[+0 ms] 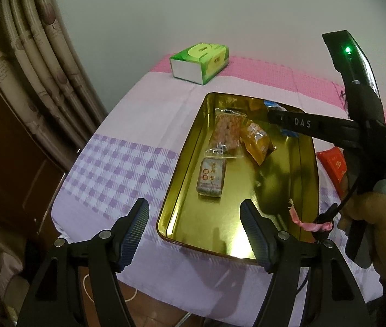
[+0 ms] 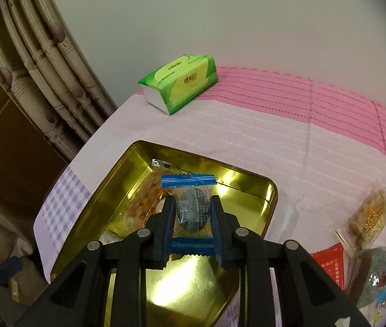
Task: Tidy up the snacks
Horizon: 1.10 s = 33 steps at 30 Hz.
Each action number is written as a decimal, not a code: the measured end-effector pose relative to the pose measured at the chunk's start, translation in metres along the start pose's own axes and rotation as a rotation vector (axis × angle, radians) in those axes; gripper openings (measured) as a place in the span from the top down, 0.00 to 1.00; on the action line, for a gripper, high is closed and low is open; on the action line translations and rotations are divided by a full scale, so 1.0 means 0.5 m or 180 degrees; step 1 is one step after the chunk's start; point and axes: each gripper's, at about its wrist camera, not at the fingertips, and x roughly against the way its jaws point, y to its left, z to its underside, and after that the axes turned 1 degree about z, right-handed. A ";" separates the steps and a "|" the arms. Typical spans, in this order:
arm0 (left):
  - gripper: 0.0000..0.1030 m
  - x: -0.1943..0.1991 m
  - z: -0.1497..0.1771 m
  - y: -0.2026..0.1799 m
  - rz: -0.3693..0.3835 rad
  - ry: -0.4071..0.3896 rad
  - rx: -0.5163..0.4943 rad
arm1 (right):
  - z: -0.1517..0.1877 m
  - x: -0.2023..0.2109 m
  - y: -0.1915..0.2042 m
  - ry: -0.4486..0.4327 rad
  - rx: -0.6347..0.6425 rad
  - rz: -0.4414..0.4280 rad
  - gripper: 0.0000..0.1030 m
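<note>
- Only the right wrist view showed the right claw [image 2: 191, 218] clamped on a blue-ended wrapped snack [image 2: 191, 212], long axis pointing away, over the gold tin [image 2: 247, 188].
- Left claw [image 1: 194, 231] was spread apart, holding nothing.

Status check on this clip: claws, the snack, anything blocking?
Right claw shut on blue-wrapped snack, over gold tin. Left claw open, empty, at tin's near edge. Drop path clear.

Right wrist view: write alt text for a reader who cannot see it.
The right gripper is shut on a blue-edged snack packet above an open gold tin that already holds snacks. More wrapped snacks lie on the tablecloth to the right, a green tissue pack behind.
</note>
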 end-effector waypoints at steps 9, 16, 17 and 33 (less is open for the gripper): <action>0.31 -0.006 0.001 -0.004 -0.0006 0.0050 -0.0034 | -0.002 -0.012 -0.012 0.0016 -0.0074 0.0022 0.76; 0.30 -0.010 0.003 -0.004 -0.0006 0.0099 -0.0038 | -0.002 -0.014 -0.015 0.0003 -0.0090 0.0017 0.75; 0.30 -0.010 0.003 -0.004 -0.0008 0.0101 -0.0043 | -0.002 -0.013 -0.014 -0.0001 -0.0089 0.0014 0.75; 0.30 -0.010 0.009 -0.010 -0.0042 0.0120 -0.0116 | 0.154 0.192 -0.115 -0.0427 -0.0183 0.0169 0.51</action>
